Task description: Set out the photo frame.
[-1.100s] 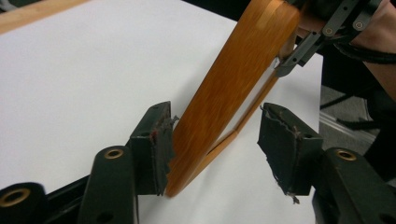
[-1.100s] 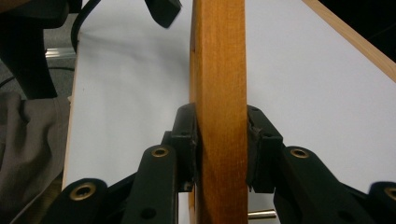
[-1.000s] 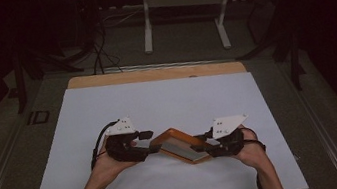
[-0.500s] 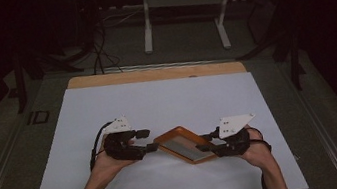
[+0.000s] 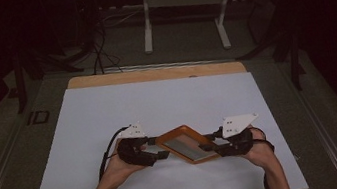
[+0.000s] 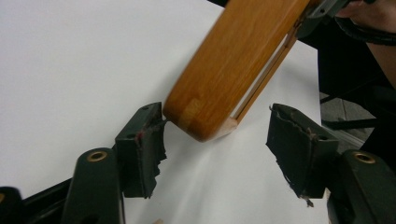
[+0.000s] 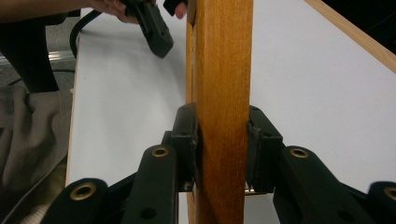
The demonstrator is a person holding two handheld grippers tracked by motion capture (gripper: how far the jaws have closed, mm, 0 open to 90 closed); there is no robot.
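- Wooden frame (image 5: 187, 144) with a grey panel sits tilted over the near middle of the white table sheet (image 5: 157, 101), between the two hands.
- Right gripper (image 5: 219, 143) clamps the frame's right end; in the right gripper view both black pads (image 7: 187, 140) press flat against the wood from either side.
- Left gripper (image 5: 157, 148) stands wide, its jaws having just been opening. In the left gripper view the frame's rounded corner (image 6: 201, 121) lies between the jaws, at or just beside one pad (image 6: 144, 140) and well clear of the other, so nothing is gripped there.
- Around the frame the sheet is bare; a black cable (image 5: 107, 151) trails from the left gripper across the sheet.
- Beyond the table's far wooden edge (image 5: 153, 74), the legs of a pale stand (image 5: 183, 21) rise from the dark floor, well apart from the work.
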